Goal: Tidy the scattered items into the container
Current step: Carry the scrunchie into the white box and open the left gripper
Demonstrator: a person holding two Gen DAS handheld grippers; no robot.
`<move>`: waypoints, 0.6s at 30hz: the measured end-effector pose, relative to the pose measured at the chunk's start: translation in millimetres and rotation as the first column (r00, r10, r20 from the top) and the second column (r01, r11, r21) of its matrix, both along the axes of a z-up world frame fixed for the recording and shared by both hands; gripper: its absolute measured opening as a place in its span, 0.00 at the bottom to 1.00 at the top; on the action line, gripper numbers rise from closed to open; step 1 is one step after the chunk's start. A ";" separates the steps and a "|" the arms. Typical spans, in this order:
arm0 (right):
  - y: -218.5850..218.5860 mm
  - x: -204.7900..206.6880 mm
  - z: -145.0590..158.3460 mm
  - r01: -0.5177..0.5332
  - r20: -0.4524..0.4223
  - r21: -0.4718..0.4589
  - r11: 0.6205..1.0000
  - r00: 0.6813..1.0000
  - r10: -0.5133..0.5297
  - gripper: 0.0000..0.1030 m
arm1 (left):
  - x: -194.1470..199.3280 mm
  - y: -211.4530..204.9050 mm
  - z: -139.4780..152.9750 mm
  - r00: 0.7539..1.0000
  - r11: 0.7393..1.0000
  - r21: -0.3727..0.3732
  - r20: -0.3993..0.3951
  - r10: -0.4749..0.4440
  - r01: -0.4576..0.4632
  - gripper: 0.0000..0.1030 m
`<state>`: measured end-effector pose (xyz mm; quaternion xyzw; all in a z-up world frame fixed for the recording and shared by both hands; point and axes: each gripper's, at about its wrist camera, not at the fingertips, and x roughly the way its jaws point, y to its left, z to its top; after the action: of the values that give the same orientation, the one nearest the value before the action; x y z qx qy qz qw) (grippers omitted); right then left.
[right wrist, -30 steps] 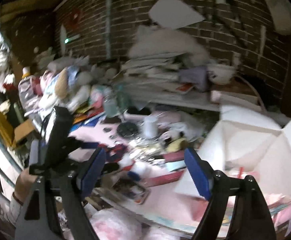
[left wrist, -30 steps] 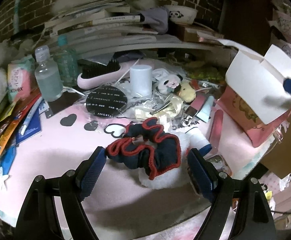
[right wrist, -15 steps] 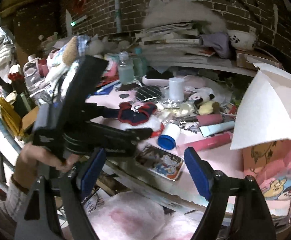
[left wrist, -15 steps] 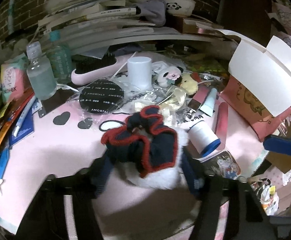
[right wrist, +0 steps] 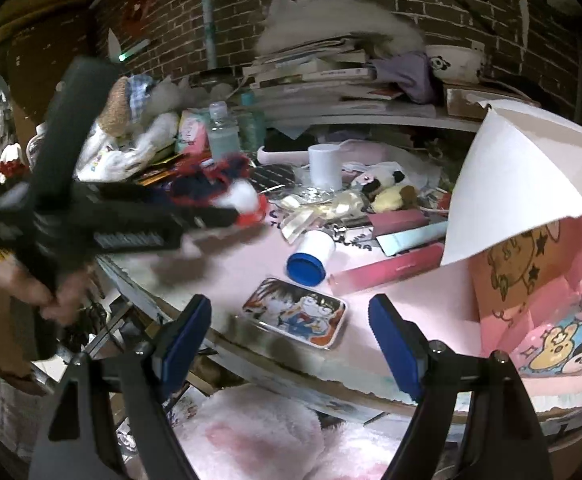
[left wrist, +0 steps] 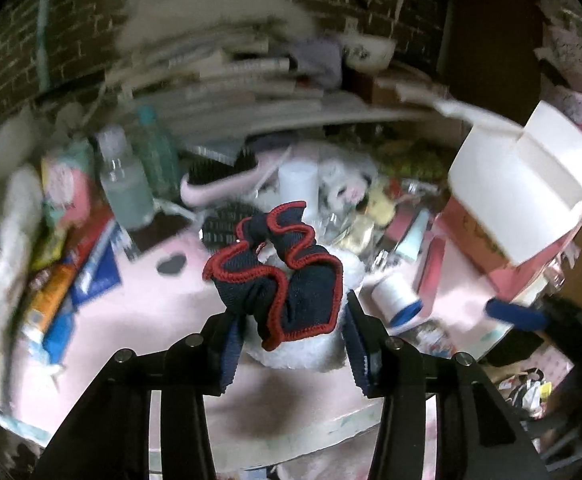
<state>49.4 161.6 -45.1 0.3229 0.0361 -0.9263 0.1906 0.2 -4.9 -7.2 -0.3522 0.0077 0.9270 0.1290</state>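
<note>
My left gripper (left wrist: 291, 344) is shut on a navy scrunchie with red trim (left wrist: 287, 276) and white fluffy scrunchie (left wrist: 311, 352), lifted above the pink table. In the right wrist view the same gripper (right wrist: 247, 208) carries the scrunchies (right wrist: 215, 180) at the left, blurred by motion. My right gripper (right wrist: 291, 340) is open and empty over the table's front edge, above a cartoon tin (right wrist: 295, 312). The pink cartoon box with white flaps (left wrist: 519, 188) stands at the right; it also shows in the right wrist view (right wrist: 531, 272).
On the pink table (right wrist: 231, 260) lie a white bottle with a blue cap (right wrist: 311, 256), a pink tube (right wrist: 387, 268), a white cup (right wrist: 325, 164), plush toys (right wrist: 387, 188), a pink hairbrush (left wrist: 227, 184), bottles (left wrist: 125, 184) and stacked books (right wrist: 323, 80) behind.
My left gripper closed on the scrunchies and lifted them off the table. The right gripper swung down toward the table front.
</note>
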 end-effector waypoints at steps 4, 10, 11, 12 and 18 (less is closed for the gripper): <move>3.3 -0.6 -4.3 0.016 0.000 -0.016 1.000 1.000 -0.016 0.76 | -2.1 17.0 31.3 0.996 0.997 0.007 -0.047 -0.079 0.079 0.39; 9.2 1.3 -7.6 0.033 0.001 -0.027 0.999 0.999 -0.033 0.77 | -15.5 62.5 62.6 0.973 0.975 0.006 -0.068 -0.222 0.223 0.39; 9.9 1.7 -8.3 0.034 0.002 -0.026 0.999 0.999 -0.034 0.76 | -18.9 71.9 67.3 0.967 0.969 0.008 -0.068 -0.248 0.249 0.39; 10.7 2.2 -8.9 0.036 0.002 -0.026 0.999 0.999 -0.036 0.76 | -22.1 80.3 71.4 0.960 0.962 0.012 -0.066 -0.272 0.274 0.39; 16.0 5.7 -16.7 0.038 0.028 -0.035 0.999 0.999 -0.037 0.77 | -40.5 135.6 90.9 0.903 0.903 0.017 -0.031 -0.428 0.429 0.39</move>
<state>55.1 177.5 -61.8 0.3329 0.0109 -0.9257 0.1793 -40.3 130.7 83.6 -0.3282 0.0757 0.8805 0.3336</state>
